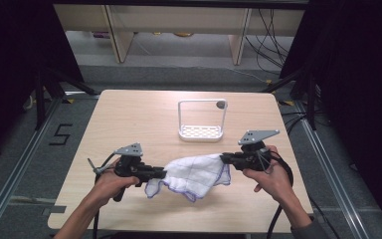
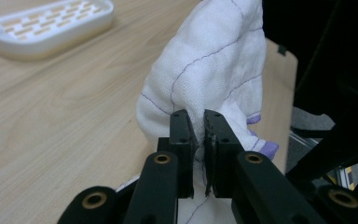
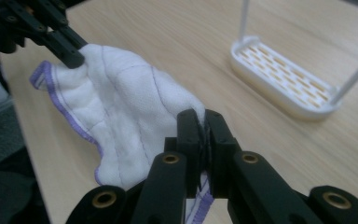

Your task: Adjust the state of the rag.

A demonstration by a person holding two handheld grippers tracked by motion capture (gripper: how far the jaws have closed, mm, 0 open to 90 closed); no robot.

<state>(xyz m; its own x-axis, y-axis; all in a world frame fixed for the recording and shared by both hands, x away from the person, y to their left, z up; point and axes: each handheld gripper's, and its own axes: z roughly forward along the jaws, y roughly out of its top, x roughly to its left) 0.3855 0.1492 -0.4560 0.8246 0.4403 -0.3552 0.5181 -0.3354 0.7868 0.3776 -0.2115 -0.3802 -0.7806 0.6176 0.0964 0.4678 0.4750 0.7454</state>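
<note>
Wood table (image 1: 129, 119), dark room; 2 grippers seemingly hold cloth (image 1: 194, 175) aloft.

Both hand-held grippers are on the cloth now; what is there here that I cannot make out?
- White cloth with purple stitched edging: its underside, high view, hidden by its own folds.
- Pinched cloth corners: left gripper view and right gripper view, covered by the black jaws of the left hand-held gripper and right hand-held gripper.
- White slotted rack with wire handle: handle top cut off, both gripper views.
</note>
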